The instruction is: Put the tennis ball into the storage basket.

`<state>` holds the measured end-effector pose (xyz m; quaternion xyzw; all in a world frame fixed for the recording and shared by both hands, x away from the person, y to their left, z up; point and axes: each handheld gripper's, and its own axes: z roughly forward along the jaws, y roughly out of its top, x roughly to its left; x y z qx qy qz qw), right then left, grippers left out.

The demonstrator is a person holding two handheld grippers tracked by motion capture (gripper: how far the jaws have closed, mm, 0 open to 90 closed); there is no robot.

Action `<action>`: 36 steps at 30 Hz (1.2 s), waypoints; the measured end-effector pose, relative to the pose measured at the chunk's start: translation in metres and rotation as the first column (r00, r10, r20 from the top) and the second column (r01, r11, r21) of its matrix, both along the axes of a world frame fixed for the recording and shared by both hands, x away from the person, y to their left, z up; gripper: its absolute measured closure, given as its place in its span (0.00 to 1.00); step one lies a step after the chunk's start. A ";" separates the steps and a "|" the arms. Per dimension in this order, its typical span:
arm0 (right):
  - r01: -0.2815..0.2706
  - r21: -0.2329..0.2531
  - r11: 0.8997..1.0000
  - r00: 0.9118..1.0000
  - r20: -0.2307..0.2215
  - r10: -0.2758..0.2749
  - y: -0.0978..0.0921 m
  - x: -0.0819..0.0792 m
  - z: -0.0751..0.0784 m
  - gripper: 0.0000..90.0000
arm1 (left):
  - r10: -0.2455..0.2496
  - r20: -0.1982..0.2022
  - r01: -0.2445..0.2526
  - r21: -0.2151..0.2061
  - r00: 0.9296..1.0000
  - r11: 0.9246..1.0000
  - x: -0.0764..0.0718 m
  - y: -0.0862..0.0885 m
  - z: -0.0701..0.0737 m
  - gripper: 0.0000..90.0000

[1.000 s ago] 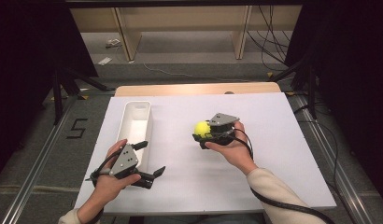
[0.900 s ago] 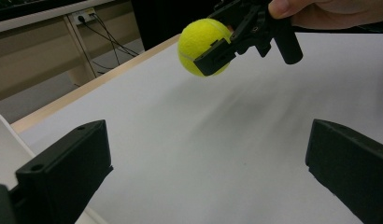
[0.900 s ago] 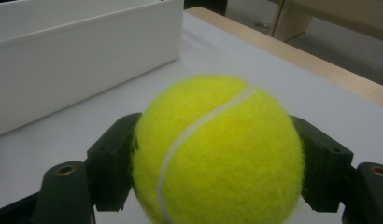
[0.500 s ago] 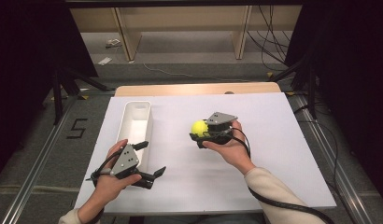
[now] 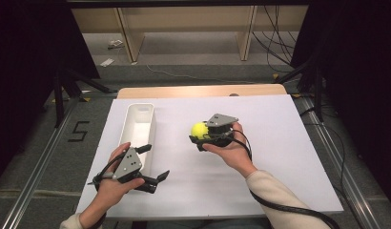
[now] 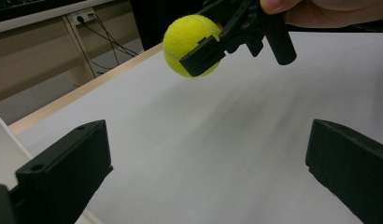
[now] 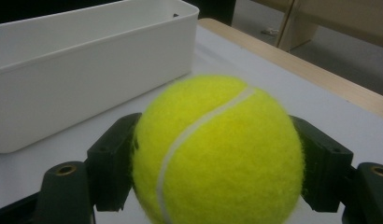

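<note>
The right gripper (image 5: pixel 201 138) pinches a yellow tennis ball (image 5: pixel 199 129) between its two black jaws, one jaw on each side of the ball's round middle. The ball is up in the air over the white table (image 5: pixel 279 157), a little to the right of the long white bin (image 5: pixel 136 125). In the right gripper view the ball (image 7: pixel 217 149) looks fuzzy, with a white curved line across it. A ball like this is probably light and a bit springy, so it will give a little when squeezed. The fuzz should help the jaws keep hold of it, but because it is round it could roll or pop out if it is held off to one side. The best place to grab it is right across the widest part, and that is where the jaws sit now. The left gripper (image 5: pixel 155 179) rests near the close end of the bin with its jaws spread wide apart and nothing between them.
</note>
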<state>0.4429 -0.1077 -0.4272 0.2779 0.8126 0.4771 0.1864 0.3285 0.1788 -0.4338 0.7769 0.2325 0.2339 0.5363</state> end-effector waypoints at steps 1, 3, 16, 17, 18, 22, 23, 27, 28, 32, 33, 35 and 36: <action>-0.002 0.000 1.000 1.000 -0.001 0.002 0.001 0.000 0.000 0.29 | 0.000 0.000 0.000 0.000 1.000 1.000 0.000 0.000 0.000 0.00; -0.002 0.003 1.000 1.000 0.000 0.002 0.002 0.000 0.000 0.29 | 0.000 0.001 0.000 0.000 1.000 1.000 0.000 0.000 0.000 0.00; -0.005 0.010 1.000 1.000 0.002 0.005 0.007 0.001 0.001 0.29 | 0.001 0.003 -0.001 0.000 1.000 1.000 0.000 0.000 0.000 0.00; -0.005 0.012 1.000 1.000 0.002 0.005 0.008 0.001 0.002 0.29 | 0.001 0.003 -0.001 0.000 1.000 1.000 0.000 0.000 0.000 0.00; -0.007 0.013 1.000 1.000 0.001 0.007 0.008 0.000 0.002 0.29 | 0.000 0.003 0.000 0.000 1.000 1.000 0.000 0.000 0.000 0.00; -0.011 0.014 1.000 1.000 0.001 0.011 0.010 0.000 0.002 0.29 | 0.001 0.000 -0.001 -0.003 1.000 1.000 -0.001 0.000 0.001 0.00; -0.012 0.014 1.000 1.000 0.003 0.012 0.011 0.000 0.002 0.29 | 0.001 0.000 -0.001 -0.002 1.000 1.000 -0.001 0.000 0.001 0.00; -0.015 0.013 1.000 1.000 0.003 0.015 0.012 0.000 0.003 0.29 | 0.001 0.000 -0.001 -0.002 1.000 1.000 -0.001 0.000 0.000 0.00; -0.014 0.016 1.000 1.000 0.001 0.014 0.012 0.000 0.003 0.29 | 0.001 0.000 -0.001 -0.003 1.000 1.000 -0.001 0.000 0.001 0.00; -0.014 0.017 1.000 1.000 0.005 0.014 0.014 0.000 0.004 0.29 | 0.001 0.001 -0.001 -0.002 1.000 1.000 -0.001 0.000 0.001 0.00; -0.013 0.018 1.000 1.000 0.007 0.013 0.014 0.000 0.004 0.29 | 0.001 0.000 -0.001 -0.002 1.000 1.000 -0.001 0.000 0.001 0.00; -0.014 0.014 1.000 1.000 0.007 0.014 0.014 0.000 0.004 0.29 | 0.001 0.001 -0.001 -0.001 1.000 1.000 -0.001 0.000 0.001 0.00; -0.014 0.013 1.000 1.000 0.008 0.014 0.014 0.000 0.004 0.29 | 0.001 0.001 -0.001 -0.001 1.000 1.000 -0.001 0.000 0.001 0.00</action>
